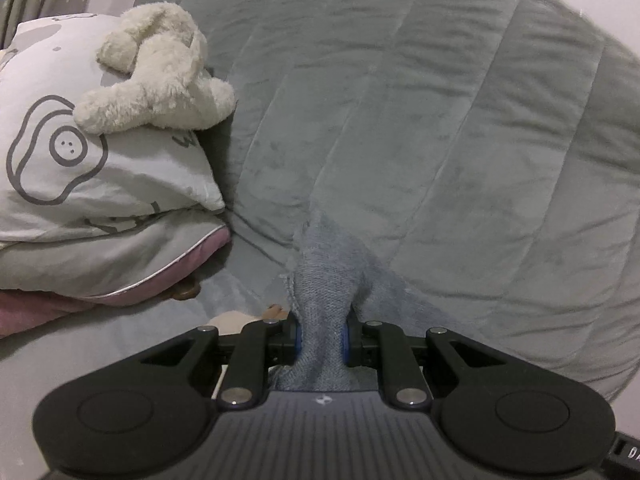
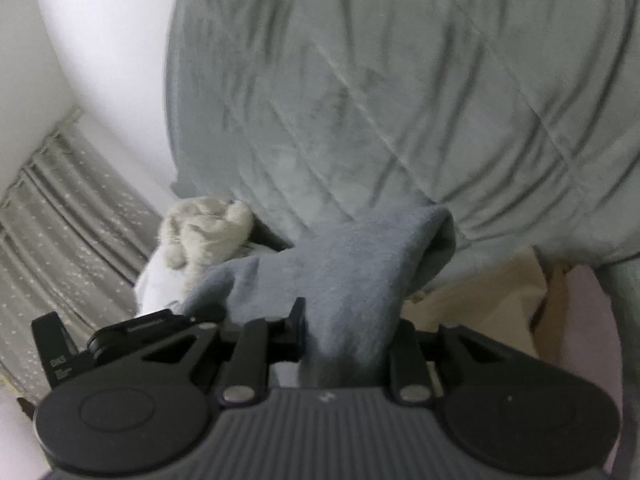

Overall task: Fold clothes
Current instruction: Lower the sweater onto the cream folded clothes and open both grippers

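A blue-grey knitted garment (image 1: 328,280) rises in a bunched fold above the grey quilt (image 1: 400,100). My left gripper (image 1: 322,340) is shut on that fold, its blue pads pressed against the cloth from both sides. In the blurred right wrist view the same blue-grey garment (image 2: 340,276) drapes forward over my right gripper (image 2: 348,340), whose jaws hold a thick wad of it. The left gripper's black body (image 2: 80,344) shows at the lower left of that view, beside the cloth.
A printed white pillow (image 1: 80,168) on a grey and pink cushion (image 1: 132,272) lies at left with a cream plush toy (image 1: 160,72) on top. A spotted grey curtain (image 2: 60,220) and white wall (image 2: 100,40) stand behind. A beige item (image 2: 480,296) lies at right.
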A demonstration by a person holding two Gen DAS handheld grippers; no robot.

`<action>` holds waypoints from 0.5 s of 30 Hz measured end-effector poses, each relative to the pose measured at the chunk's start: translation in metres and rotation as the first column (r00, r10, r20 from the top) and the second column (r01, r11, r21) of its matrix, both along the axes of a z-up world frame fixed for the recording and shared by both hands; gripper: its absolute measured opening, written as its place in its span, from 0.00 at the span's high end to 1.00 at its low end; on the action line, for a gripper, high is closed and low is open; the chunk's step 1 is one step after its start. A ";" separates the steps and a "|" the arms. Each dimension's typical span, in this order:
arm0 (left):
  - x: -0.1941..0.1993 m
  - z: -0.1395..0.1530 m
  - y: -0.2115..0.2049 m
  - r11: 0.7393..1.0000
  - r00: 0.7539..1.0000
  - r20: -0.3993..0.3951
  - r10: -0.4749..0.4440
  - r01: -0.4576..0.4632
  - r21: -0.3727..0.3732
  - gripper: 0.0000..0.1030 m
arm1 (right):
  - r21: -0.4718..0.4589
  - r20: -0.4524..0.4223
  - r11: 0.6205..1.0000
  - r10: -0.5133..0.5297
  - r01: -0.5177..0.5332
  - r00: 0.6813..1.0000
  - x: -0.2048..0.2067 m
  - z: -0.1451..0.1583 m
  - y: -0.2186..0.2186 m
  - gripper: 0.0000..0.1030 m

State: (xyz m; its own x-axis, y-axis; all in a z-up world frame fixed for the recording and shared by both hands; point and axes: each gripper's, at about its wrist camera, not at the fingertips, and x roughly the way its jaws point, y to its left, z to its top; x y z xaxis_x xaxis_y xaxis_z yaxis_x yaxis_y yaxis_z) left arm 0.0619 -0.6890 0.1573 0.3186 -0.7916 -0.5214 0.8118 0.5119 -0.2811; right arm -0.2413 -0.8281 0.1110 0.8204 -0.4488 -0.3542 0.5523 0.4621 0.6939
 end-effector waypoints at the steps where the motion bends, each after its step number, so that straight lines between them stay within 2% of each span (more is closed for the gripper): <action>1: 0.000 -0.007 -0.003 1.000 1.000 0.021 0.002 -0.002 0.017 0.85 | 0.002 -0.005 1.000 -0.002 0.002 1.000 0.000 -0.002 -0.001 0.77; 3: -0.001 -0.021 -0.008 0.998 0.998 0.069 0.010 -0.014 0.057 0.80 | 0.011 -0.045 1.000 -0.017 0.017 0.999 0.004 -0.019 -0.008 0.75; 5: -0.002 -0.033 -0.011 0.995 0.993 0.114 0.014 -0.024 0.093 0.80 | 0.011 -0.081 0.999 -0.030 0.031 0.996 0.007 -0.031 -0.012 0.72; 7: -0.003 -0.043 -0.014 0.991 0.987 0.161 0.014 -0.035 0.128 0.75 | 0.013 -0.109 0.999 -0.046 0.047 0.993 0.009 -0.044 -0.015 0.63; 8: -0.002 -0.054 -0.014 0.986 0.978 0.208 0.020 -0.054 0.161 0.66 | 0.012 -0.114 0.998 -0.054 0.056 0.992 0.008 -0.048 -0.015 0.59; 9: -0.002 -0.060 -0.012 0.983 0.972 0.233 0.023 -0.065 0.171 0.56 | 0.009 -0.117 0.998 -0.066 0.068 0.991 0.007 -0.051 -0.015 0.50; 12: 0.002 -0.061 -0.002 0.984 0.967 0.252 0.045 -0.087 0.156 0.43 | 0.005 -0.097 0.996 -0.087 0.088 0.991 -0.001 -0.058 -0.017 0.41; 15: 0.008 -0.057 0.009 0.986 0.965 0.254 0.070 -0.105 0.129 0.41 | -0.039 -0.098 0.992 -0.121 0.118 0.988 -0.014 -0.050 -0.014 0.29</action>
State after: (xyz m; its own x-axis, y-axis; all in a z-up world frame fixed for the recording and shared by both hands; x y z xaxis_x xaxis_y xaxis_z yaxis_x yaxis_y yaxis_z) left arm 0.0696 -0.6797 0.1004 0.5162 -0.6794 -0.5214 0.7972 0.6037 0.0026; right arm -0.2551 -0.8423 0.0607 0.7213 -0.5544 -0.4152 0.6708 0.4100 0.6180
